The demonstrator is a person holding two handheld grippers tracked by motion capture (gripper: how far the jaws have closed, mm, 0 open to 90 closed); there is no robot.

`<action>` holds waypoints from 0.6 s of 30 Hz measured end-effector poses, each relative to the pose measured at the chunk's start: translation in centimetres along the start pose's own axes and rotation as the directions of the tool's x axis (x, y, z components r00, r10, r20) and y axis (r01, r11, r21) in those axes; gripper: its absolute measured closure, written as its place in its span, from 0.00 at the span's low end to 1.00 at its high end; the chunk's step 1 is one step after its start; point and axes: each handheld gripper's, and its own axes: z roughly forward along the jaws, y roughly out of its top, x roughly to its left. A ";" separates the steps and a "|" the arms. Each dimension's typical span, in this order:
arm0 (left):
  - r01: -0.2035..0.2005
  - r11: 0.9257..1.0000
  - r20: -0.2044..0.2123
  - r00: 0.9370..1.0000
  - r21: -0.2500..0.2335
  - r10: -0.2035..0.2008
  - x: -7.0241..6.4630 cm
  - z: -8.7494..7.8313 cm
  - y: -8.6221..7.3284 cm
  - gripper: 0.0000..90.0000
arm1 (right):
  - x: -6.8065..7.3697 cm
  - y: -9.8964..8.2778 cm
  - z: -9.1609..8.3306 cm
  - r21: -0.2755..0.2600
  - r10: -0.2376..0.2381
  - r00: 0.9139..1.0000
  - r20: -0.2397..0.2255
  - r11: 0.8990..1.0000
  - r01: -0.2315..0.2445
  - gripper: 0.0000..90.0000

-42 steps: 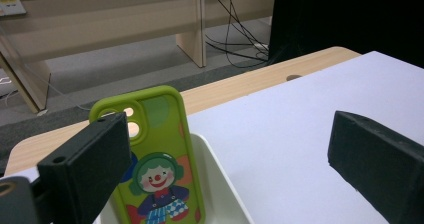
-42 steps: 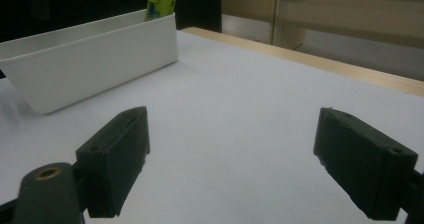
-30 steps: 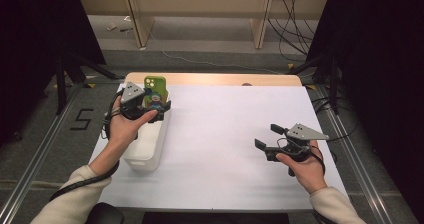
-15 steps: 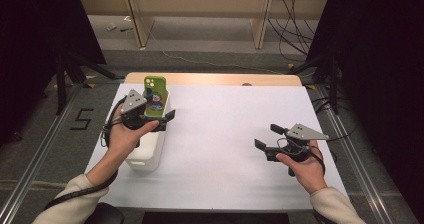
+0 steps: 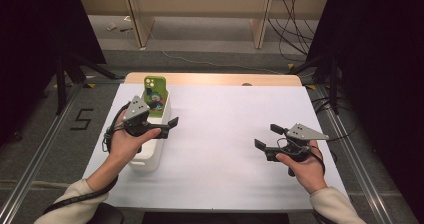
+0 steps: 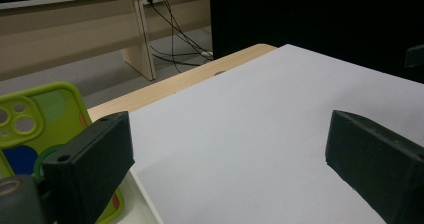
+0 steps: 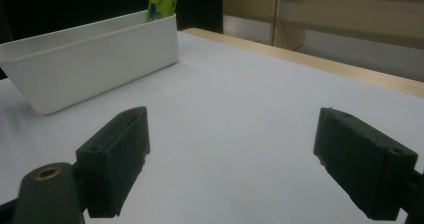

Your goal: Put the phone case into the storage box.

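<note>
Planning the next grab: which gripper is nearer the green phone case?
Left. The left gripper hangs over the white bin, just in front of the phone case standing in its far end. The right gripper is far across the table.

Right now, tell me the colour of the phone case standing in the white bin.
The phone case is lime green with a cartoon print, clearest in the high view.

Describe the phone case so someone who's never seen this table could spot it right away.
Start at the white sheet covering the table, then find the long white bin along its left edge. The phone case stands upright in the bin's far end: bright green, the one colourful thing there.
</note>
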 end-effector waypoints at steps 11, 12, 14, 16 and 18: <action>-0.179 0.984 0.005 0.984 0.002 0.179 0.4 -0.5 -0.2 0.05 | 0.0 0.0 0.0 0.002 -0.001 1.000 -0.001 1.000 0.001 0.18; -0.177 0.984 0.006 0.984 0.002 0.177 0.3 -0.5 -0.3 0.05 | 0.0 0.0 0.0 0.001 -0.001 1.000 -0.001 1.000 0.001 0.18; -0.167 0.986 0.004 0.986 0.000 0.167 0.1 -0.6 -0.4 0.05 | 0.0 0.0 0.0 0.002 -0.001 1.000 -0.002 1.000 0.001 0.18; -0.169 0.986 0.004 0.986 -0.001 0.169 0.0 -0.7 -0.4 0.06 | 0.0 0.0 0.0 0.000 -0.002 1.000 0.000 1.000 0.002 0.18; -0.168 0.986 0.004 0.986 -0.003 0.168 -0.1 -0.7 -0.5 0.06 | 0.0 0.0 0.0 0.002 -0.002 1.000 0.000 1.000 0.002 0.18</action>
